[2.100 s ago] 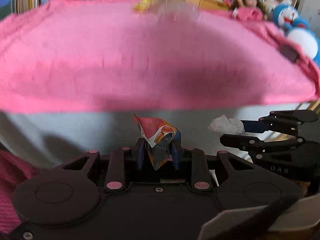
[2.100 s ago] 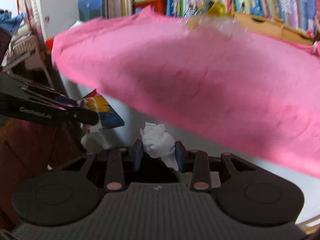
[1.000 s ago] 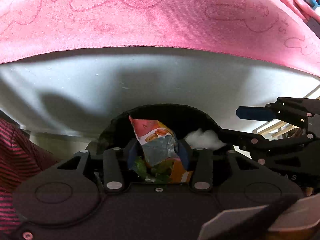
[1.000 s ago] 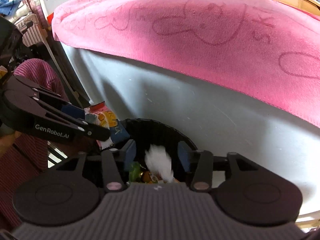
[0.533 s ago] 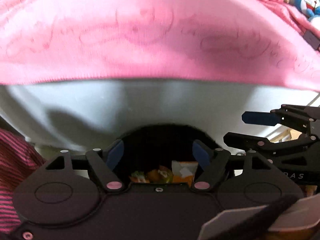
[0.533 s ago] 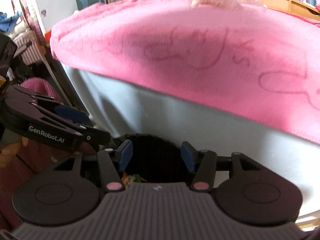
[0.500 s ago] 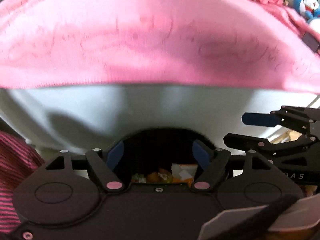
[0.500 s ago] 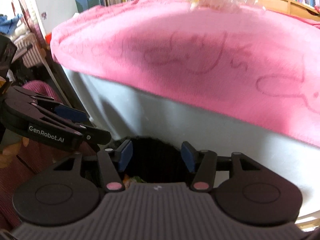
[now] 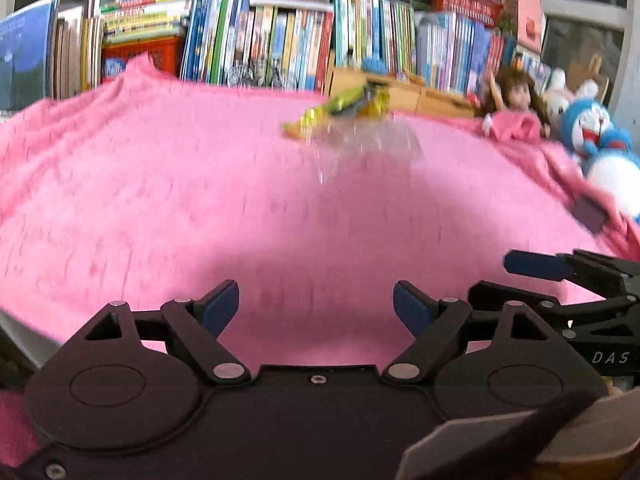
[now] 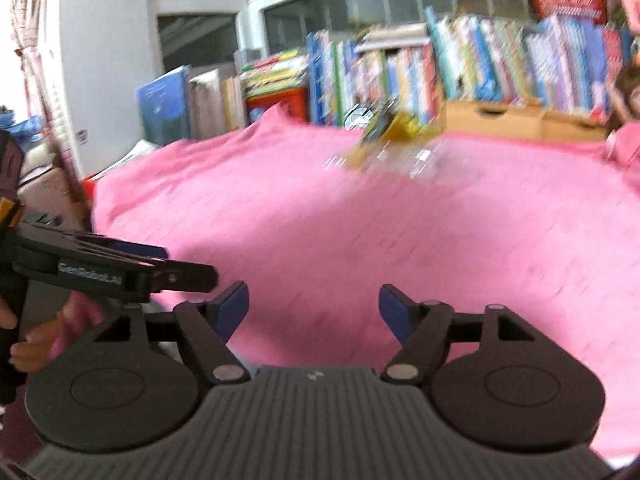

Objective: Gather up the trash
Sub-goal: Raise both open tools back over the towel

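Tools: two, left tool (image 9: 316, 306) and right tool (image 10: 313, 308) both gaping wide, gripping nothing.
Wrappers: one yellow wrapper (image 9: 344, 110) lying at 12 o'clock on the pink cloth (image 9: 180, 200).

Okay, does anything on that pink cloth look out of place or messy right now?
Yes. A crumpled yellow wrapper with a bit of clear plastic lies at the far side of the pink cloth, near the books. It looks like litter. The picture is blurred, so no finer detail shows.
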A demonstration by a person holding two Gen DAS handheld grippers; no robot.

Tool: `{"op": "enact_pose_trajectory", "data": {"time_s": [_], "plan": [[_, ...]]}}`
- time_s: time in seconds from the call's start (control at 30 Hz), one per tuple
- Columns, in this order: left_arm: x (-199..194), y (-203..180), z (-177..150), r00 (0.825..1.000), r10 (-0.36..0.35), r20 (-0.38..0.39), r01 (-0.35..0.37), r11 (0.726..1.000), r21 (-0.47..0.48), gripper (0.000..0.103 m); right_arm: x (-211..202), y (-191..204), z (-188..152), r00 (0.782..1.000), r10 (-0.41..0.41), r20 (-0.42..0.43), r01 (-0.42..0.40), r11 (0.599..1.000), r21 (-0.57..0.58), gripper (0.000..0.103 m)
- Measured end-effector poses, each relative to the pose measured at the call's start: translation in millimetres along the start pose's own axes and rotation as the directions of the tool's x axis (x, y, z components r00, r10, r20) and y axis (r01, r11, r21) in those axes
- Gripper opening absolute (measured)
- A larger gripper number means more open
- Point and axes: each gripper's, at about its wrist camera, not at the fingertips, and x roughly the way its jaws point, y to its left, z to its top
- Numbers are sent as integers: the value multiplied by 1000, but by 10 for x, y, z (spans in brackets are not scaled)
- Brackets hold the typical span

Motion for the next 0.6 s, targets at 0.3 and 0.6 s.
{"op": "enact_pose_trajectory", "data": {"time_s": [0.3, 0.6], "plan": [[574, -8, 666, 994, -28, 106, 32, 998, -45, 90, 222, -422, 409, 991, -127, 40, 122, 986, 110, 89], [1376, -166, 1016, 987, -58, 153, 67, 996, -53, 96, 438, -937, 686, 986, -165, 17, 155, 953, 260, 92]]}}
